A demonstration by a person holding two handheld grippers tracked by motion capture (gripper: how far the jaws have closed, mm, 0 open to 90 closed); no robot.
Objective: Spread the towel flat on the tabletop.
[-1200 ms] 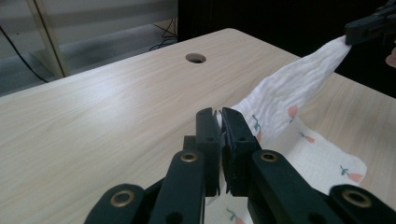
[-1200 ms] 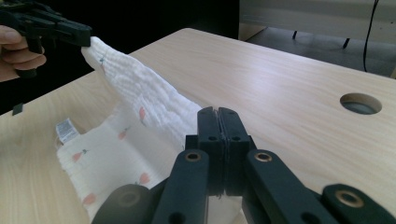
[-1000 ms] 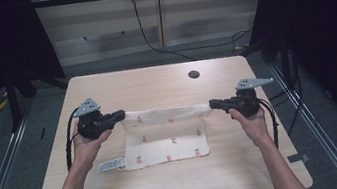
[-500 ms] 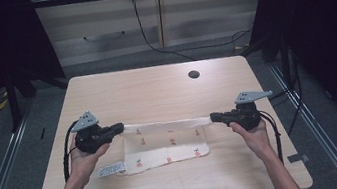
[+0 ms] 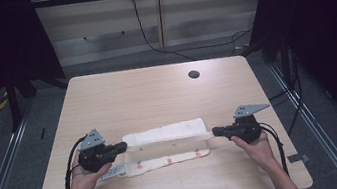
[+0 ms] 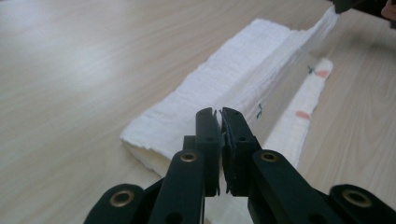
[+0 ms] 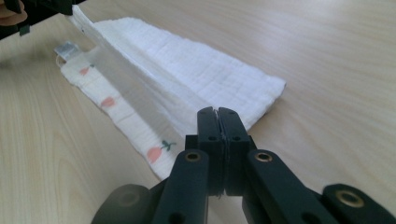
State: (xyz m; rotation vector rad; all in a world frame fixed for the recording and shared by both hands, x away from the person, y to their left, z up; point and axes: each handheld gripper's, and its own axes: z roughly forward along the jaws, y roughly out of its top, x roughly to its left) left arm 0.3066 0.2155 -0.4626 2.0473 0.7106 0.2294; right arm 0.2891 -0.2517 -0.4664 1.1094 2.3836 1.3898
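A white cloth (image 5: 165, 133) printed with small red fruit lies on the near half of the wooden table (image 5: 156, 96), partly folded over itself. A printed strip (image 5: 166, 161) is still bare along its near side. My left gripper (image 5: 124, 146) is shut on the cloth's left corner, and my right gripper (image 5: 214, 131) is shut on its right corner. In the left gripper view the jaws (image 6: 220, 114) pinch the cloth (image 6: 243, 60), which stretches taut to the other gripper (image 6: 348, 4). In the right gripper view the jaws (image 7: 217, 114) clamp the cloth (image 7: 187, 70).
A label (image 5: 113, 172) sticks out at the cloth's near left end, also visible as a label (image 7: 67, 49) in the right gripper view. A dark round cable hole (image 5: 194, 74) sits at the table's far right. Cabinets and cables stand behind the table.
Both grippers have come toward the person and sunk lower, drawing the held far edge of the cloth over its near part. The visible printed area has shrunk to a narrow strip.
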